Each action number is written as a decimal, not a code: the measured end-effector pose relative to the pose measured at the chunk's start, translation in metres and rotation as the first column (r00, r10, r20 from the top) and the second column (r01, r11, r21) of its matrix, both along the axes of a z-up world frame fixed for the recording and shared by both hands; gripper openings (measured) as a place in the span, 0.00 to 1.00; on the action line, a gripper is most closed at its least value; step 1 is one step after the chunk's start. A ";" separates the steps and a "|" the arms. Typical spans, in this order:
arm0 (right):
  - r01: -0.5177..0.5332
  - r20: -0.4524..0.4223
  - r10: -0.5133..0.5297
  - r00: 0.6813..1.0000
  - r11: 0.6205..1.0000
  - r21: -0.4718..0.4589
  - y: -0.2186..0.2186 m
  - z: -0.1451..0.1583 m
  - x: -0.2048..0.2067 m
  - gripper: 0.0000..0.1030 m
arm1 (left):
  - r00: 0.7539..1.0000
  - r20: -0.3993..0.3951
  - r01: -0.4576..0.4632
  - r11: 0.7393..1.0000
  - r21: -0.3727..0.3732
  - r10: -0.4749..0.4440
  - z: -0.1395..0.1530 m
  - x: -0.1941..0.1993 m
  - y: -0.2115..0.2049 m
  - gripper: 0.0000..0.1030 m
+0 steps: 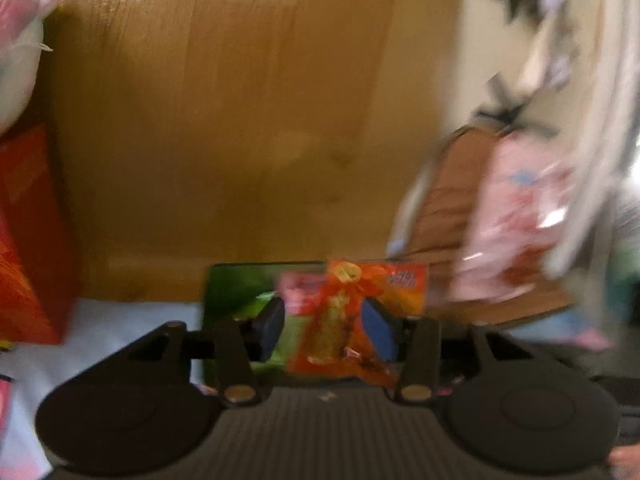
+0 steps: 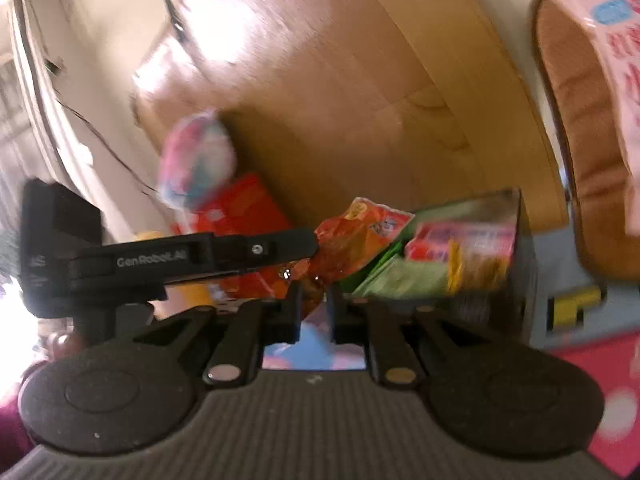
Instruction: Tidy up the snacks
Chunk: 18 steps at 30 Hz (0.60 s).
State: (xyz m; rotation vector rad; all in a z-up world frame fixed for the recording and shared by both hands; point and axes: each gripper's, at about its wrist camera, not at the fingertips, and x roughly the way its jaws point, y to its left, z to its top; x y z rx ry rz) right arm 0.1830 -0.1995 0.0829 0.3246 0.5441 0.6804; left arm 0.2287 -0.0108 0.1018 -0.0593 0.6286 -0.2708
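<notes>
A wooden panel (image 1: 240, 100) fills the background of both views, standing behind a light blue surface (image 1: 120, 320). To the right of it in the left wrist view sits a brown woven basket (image 1: 452, 200) with a large pink snack bag (image 1: 520, 220) lying in it; both are badly blurred. A red box (image 1: 28, 240) stands at the left edge on the blue surface, and a white and pink bag (image 1: 16, 60) rests above it against the panel.

A green box (image 1: 236, 292) stands at the foot of the panel, near the middle. In the right wrist view it appears to hold flat packets in red, green and yellow, though blur hides what they are.

The orange snack packet (image 1: 340, 320) is in the air just in front of the green box, between the two grippers. The left gripper (image 1: 326, 326) has its fingers spread on either side of the packet. The blue pads (image 1: 378, 328) stand beside the wrapper and do not look pressed on it, with a sliver of the green box showing at the left one. In the right wrist view this gripper reaches in from the left, its tip at the packet's upper end.

The right gripper (image 2: 313, 312) has its fingers drawn close together, and the packet's lower end runs down between their tips, apparently pinched there.
</notes>
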 end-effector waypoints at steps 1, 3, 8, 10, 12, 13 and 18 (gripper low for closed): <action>0.028 0.009 -0.028 1.000 0.999 -0.031 0.004 -0.002 0.005 0.20 | 1.000 -0.006 -0.016 1.000 0.024 0.016 -0.003 0.002 0.002 0.43; 0.062 0.026 -0.061 0.998 0.997 -0.044 0.001 -0.005 0.006 0.36 | 1.000 0.010 -0.030 1.000 0.004 0.030 -0.003 -0.008 0.015 0.43; 0.066 0.024 -0.066 0.998 0.997 0.029 -0.025 -0.010 -0.027 0.36 | 0.996 -0.010 -0.089 0.989 -0.115 0.089 -0.004 -0.050 0.064 0.43; 0.039 -0.007 -0.039 0.999 0.998 0.040 -0.026 -0.013 -0.037 0.36 | 0.992 -0.066 -0.117 0.982 -0.149 0.109 -0.015 -0.063 0.082 0.43; 0.004 -0.048 -0.003 0.999 1.000 0.027 -0.019 -0.018 -0.044 0.36 | 0.984 -0.126 -0.144 0.976 -0.164 0.124 -0.030 -0.075 0.093 0.48; -0.023 -0.070 0.023 0.997 1.000 0.009 -0.012 -0.022 -0.047 0.36 | 0.980 -0.147 -0.155 0.975 -0.158 0.132 -0.036 -0.074 0.094 0.49; -0.104 -0.105 0.095 0.990 0.991 -0.082 0.028 -0.033 -0.058 0.36 | 0.967 -0.220 -0.168 0.971 -0.172 0.129 -0.059 -0.069 0.091 0.54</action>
